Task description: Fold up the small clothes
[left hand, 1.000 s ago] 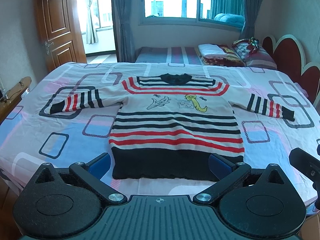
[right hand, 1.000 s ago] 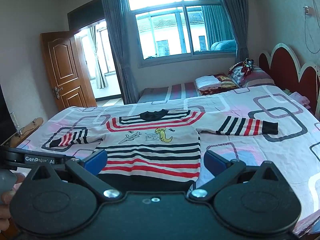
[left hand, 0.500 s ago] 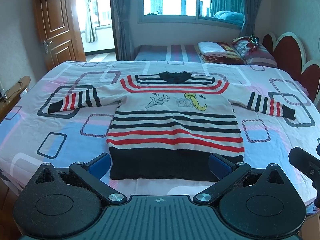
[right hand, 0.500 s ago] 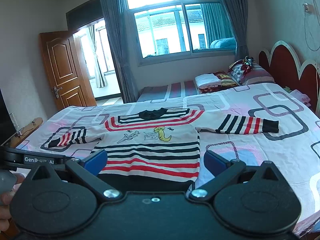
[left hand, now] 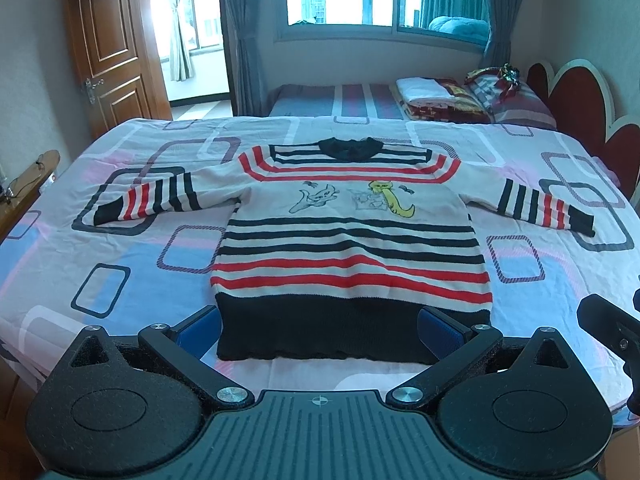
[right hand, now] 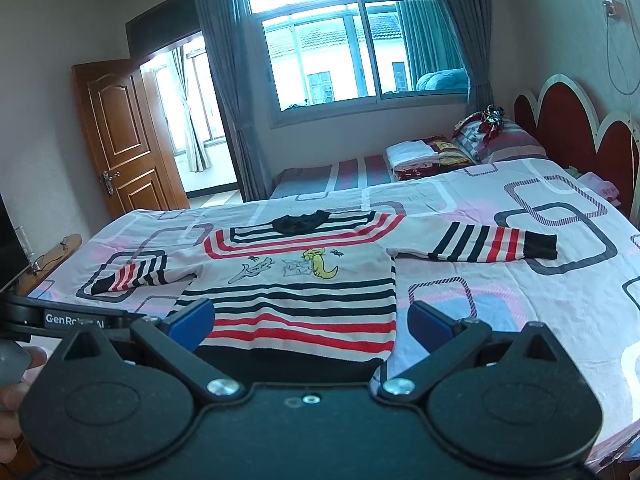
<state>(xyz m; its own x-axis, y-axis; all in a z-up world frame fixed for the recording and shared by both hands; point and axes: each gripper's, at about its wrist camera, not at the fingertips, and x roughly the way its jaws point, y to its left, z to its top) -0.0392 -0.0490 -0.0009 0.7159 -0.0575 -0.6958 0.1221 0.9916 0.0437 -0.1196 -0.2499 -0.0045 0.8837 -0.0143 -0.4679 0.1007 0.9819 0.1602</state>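
Observation:
A small knitted sweater (left hand: 348,240) with black and red stripes and a cartoon print lies flat, front up, on the bed, both sleeves spread out; its black hem is nearest me. My left gripper (left hand: 320,330) hangs open just short of the hem, its blue pads (left hand: 200,330) wide apart with nothing between them. In the right wrist view the same sweater (right hand: 296,284) lies ahead and to the left, its right sleeve (right hand: 492,244) stretched out. My right gripper (right hand: 308,320) is open and empty above the hem's right part.
The bed sheet (left hand: 100,248) has a pattern of pink, blue and grey rectangles. Folded bedding and pillows (left hand: 452,98) lie at the far end by the red headboard (left hand: 580,108). A wooden door (left hand: 108,52) stands far left. A hand (right hand: 12,384) holds the other gripper at lower left.
Both grippers stay open. The left wrist view has crept slightly forward and left, so the sweater looks a little larger; the right view is nearly unchanged.

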